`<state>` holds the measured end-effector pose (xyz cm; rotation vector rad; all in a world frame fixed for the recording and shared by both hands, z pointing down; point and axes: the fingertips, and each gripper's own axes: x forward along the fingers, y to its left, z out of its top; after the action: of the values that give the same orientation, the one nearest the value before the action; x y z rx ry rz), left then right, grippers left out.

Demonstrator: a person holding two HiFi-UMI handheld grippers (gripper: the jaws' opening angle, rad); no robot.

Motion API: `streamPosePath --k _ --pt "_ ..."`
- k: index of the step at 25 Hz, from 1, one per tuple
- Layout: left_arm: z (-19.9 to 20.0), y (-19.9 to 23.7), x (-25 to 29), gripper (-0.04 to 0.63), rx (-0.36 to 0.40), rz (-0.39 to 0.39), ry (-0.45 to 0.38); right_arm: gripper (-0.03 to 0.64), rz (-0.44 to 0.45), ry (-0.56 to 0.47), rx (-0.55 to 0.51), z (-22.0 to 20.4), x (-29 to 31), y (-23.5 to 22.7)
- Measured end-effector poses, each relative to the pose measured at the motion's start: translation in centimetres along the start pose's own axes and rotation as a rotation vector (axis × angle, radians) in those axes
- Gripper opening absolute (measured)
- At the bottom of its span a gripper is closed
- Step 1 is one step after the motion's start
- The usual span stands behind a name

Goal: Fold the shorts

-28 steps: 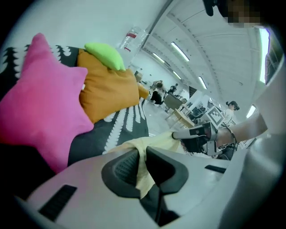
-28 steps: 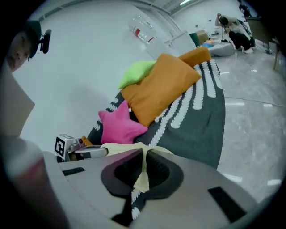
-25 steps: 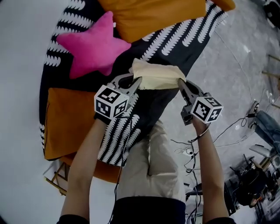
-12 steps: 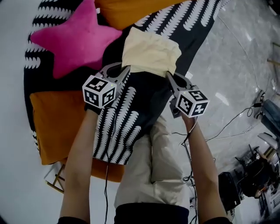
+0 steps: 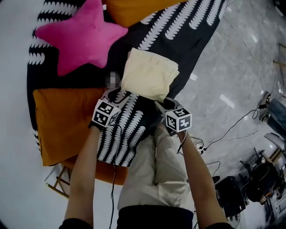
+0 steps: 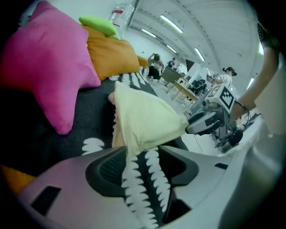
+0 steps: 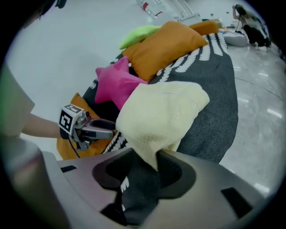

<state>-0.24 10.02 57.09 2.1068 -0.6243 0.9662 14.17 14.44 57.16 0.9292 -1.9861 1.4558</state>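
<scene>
The cream shorts [image 5: 149, 74] lie folded into a small rectangle on the black-and-white patterned blanket [image 5: 196, 27]. My left gripper [image 5: 117, 93] is at their near left corner and my right gripper [image 5: 160, 103] at their near right corner. In the left gripper view the left gripper [image 6: 140, 154] has just been opening. A corner of the shorts [image 6: 143, 120] rests loosely in its wide gap. In the right gripper view the right gripper [image 7: 143, 159] has also just been opening. A tip of the shorts [image 7: 158, 114] hangs between its jaws, against one side only.
A pink star cushion [image 5: 80, 36] lies at the far left and an orange cushion [image 5: 62, 120] at the near left. Another orange cushion [image 5: 134, 6] is beyond the shorts. My beige-trousered legs [image 5: 158, 174] stand below. Cables [image 5: 232, 125] run over the grey floor on the right.
Both grippers came down and toward me with the near edge of the shorts, which now lie flat on the blanket. Both sets of jaws have parted.
</scene>
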Motion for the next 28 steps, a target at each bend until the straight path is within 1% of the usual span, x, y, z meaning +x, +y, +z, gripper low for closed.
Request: streamPosePath --k 1,2,3,4,6,9,10,12,13,15,16,17,18,19,22,24,25,26,27,28 --pt "-0.7 -0.6 -0.2 0.258 -0.013 -0.029 0.032 0.241 0.021 0.021 0.021 -0.7 -0.2 -0.3" --pt "-0.9 -1.0 -0.7 0.29 -0.033 -0.057 0.049 0.316 0.029 0.028 0.048 -0.9 -0.6 -0.8" --pt "-0.7 -1.2 -1.5 0.301 -0.053 -0.08 0.054 0.349 0.019 0.02 0.072 -0.5 -1.0 -1.4" --pt "-0.2 -1.1 -2.3 0.307 -0.068 -0.093 0.049 0.351 -0.003 -0.001 0.093 0.2 -1.3 -2.2" --pt "1.3 0.3 -2.8 0.307 -0.081 -0.084 0.027 0.35 -0.053 -0.07 0.142 2.5 -1.4 -4.1" --pt "4.9 2.8 -0.4 0.306 -0.113 -0.058 -0.023 0.333 -0.098 -0.184 0.248 5.9 -1.1 -7.4" --pt "6.3 3.4 0.7 0.307 -0.139 -0.054 -0.042 0.325 -0.103 -0.211 0.273 7.0 -1.0 -8.1" --pt "8.0 4.0 2.6 0.303 -0.216 -0.055 -0.059 0.311 -0.101 -0.24 0.292 8.6 -0.6 -8.6" --pt "8.2 4.0 3.3 0.257 -0.263 -0.053 -0.056 0.295 -0.098 -0.24 0.289 9.0 -0.2 -8.4" --pt "7.8 3.5 4.3 0.074 -0.332 -0.034 -0.045 0.232 -0.093 -0.217 0.262 9.2 0.6 -8.1" --pt "7.5 3.0 4.4 0.052 -0.345 -0.026 -0.045 0.186 -0.091 -0.201 0.238 9.1 0.8 -8.0" --pt "7.3 2.4 4.2 0.048 -0.347 -0.025 -0.05 0.138 -0.089 -0.187 0.208 9.1 0.8 -7.8" --pt "7.1 1.8 3.6 0.046 -0.344 -0.029 -0.058 0.104 -0.083 -0.176 0.175 9.1 0.6 -7.3" --pt "6.8 1.3 2.6 0.046 -0.337 -0.034 -0.067 0.086 -0.071 -0.165 0.142 9.2 0.4 -6.5" --pt "5.2 0.2 -0.5 0.046 -0.32 -0.031 -0.075 0.072 -0.001 -0.117 0.05 8.9 -0.2 -3.3" --pt "3.8 0.0 -1.4 0.058 -0.304 -0.008 -0.062 0.076 0.01 -0.06 0.014 7.9 0.0 -2.7" --pt "3.1 0.3 -1.4 0.099 -0.283 0.009 -0.046 0.087 -0.007 -0.021 0.009 7.3 0.2 -3.1" --pt "2.6 0.7 -1.5 0.153 -0.25 0.029 -0.024 0.119 -0.027 0.022 0.006 6.6 0.6 -3.5" --pt "2.3 1.3 -1.7 0.209 -0.206 0.054 -0.004 0.226 -0.041 0.063 -0.003 6.1 0.8 -3.8" --pt "2.3 2.0 -2.2 0.216 -0.148 0.081 0.01 0.309 -0.05 0.095 -0.032 5.8 0.7 -3.9"
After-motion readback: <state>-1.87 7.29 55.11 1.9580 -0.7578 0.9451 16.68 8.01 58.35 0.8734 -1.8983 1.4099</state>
